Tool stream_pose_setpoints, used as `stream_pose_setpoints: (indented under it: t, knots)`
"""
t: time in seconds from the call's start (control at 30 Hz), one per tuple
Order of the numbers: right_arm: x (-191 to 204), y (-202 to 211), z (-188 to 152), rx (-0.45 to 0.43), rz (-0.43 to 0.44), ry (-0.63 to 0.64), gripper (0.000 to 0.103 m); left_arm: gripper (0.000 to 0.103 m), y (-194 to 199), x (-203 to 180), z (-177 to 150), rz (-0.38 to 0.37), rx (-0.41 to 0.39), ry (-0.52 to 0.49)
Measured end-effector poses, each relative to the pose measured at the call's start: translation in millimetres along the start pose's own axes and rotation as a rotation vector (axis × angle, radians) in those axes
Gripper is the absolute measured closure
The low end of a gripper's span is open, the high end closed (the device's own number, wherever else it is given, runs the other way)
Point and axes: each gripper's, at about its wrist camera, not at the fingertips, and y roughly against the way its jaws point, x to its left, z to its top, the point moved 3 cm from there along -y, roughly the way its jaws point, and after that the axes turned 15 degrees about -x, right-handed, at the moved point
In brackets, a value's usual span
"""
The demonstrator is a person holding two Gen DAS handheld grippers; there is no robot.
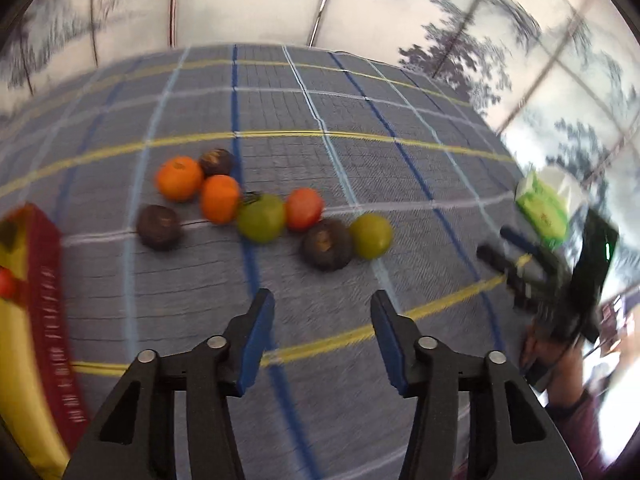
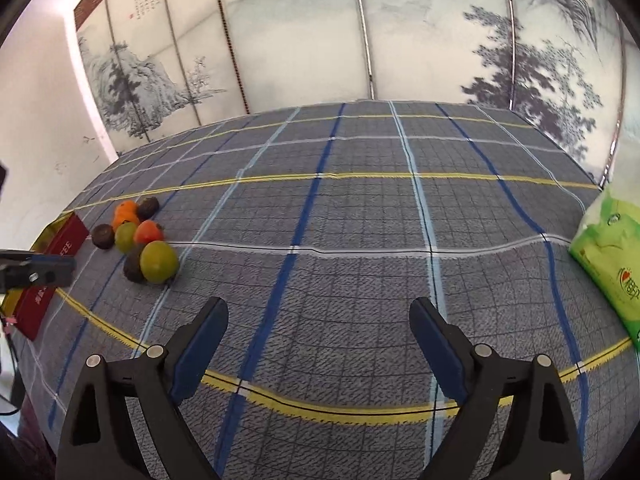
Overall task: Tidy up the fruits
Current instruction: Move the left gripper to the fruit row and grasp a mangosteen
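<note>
Several fruits lie in a loose cluster on the plaid cloth. In the left wrist view I see orange ones (image 1: 179,178), dark purple ones (image 1: 326,244) and green ones (image 1: 371,236). My left gripper (image 1: 322,320) is open and empty, just short of the dark fruit. In the right wrist view the cluster sits far left, with a green fruit (image 2: 159,261) nearest. My right gripper (image 2: 318,332) is open and empty over bare cloth, well right of the fruits. The right gripper also shows in the left wrist view (image 1: 504,246).
A red and yellow box (image 1: 38,292) lies at the left edge of the table, also seen in the right wrist view (image 2: 48,280). A green tissue pack (image 2: 612,264) sits at the right edge. A painted folding screen (image 2: 360,40) stands behind the table.
</note>
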Motion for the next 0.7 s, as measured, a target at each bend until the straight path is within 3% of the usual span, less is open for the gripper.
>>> stream_pose_setpoints:
  t: [0.2,0.37,0.53,0.7]
  knots:
    - [0.7,4.5,0.5,-0.022,0.045,-0.013,0.009,0.055,-27.9,11.3,15.7,-0.094,-0.011,0.282]
    - [4.6,4.6,0.3,-0.021,0.085,-0.003,0.009,0.055,-45.7,19.2,17.4,-0.025,-0.015,0.391]
    - [6.2,6.6,0.4,-0.031,0.107,-0.002,0.008,0.056,-65.0,26.3,7.7,0.035,0.032,0.454]
    - [5.7,6.8,0.5,-0.033,0.118,-0.004,0.007,0.056,-65.0,23.7,7.7,0.077,-0.01,0.437]
